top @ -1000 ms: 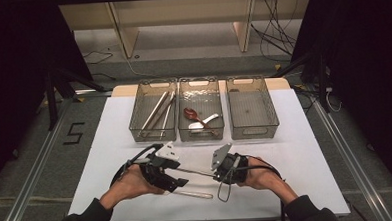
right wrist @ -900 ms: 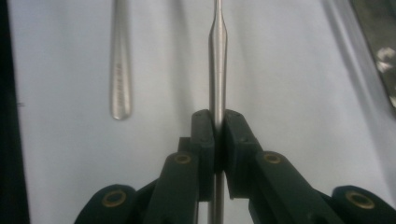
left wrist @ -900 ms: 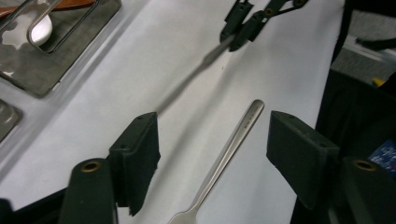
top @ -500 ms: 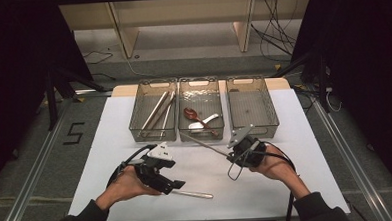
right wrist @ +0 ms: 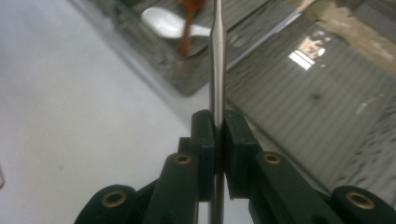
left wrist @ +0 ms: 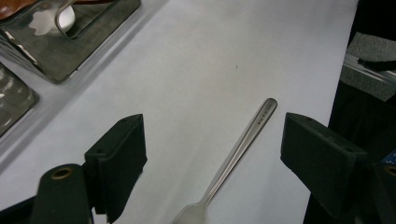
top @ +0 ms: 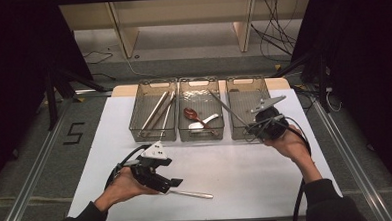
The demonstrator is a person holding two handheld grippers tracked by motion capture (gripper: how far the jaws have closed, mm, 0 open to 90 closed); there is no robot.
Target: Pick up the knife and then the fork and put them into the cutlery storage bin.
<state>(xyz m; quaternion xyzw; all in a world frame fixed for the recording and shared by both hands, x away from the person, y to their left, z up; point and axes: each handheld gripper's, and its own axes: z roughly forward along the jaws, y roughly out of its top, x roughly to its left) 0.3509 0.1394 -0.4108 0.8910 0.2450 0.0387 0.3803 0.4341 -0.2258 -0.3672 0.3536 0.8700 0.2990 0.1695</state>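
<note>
White tabletop (top: 247, 178) filled the scene before us, with three clear bins at its far edge. We held the left gripper (top: 173, 182) low over the near part of the table, forearm reaching in from the near edge and wrist level, so the jaws pointed across the surface. Its jaws had just been opening and stood spread wide, pressing on nothing; a fork (left wrist: 236, 156) lay flat on the table between them, handle pointing away. We carried the right gripper (top: 251, 129) raised at the near rim of the right bin (top: 243, 96), wrist cocked back. Its jaws were pinched tight on a slim metal utensil (right wrist: 217, 56), probably a knife, whose free end angled up and away over the middle bin (top: 199, 85).
</note>
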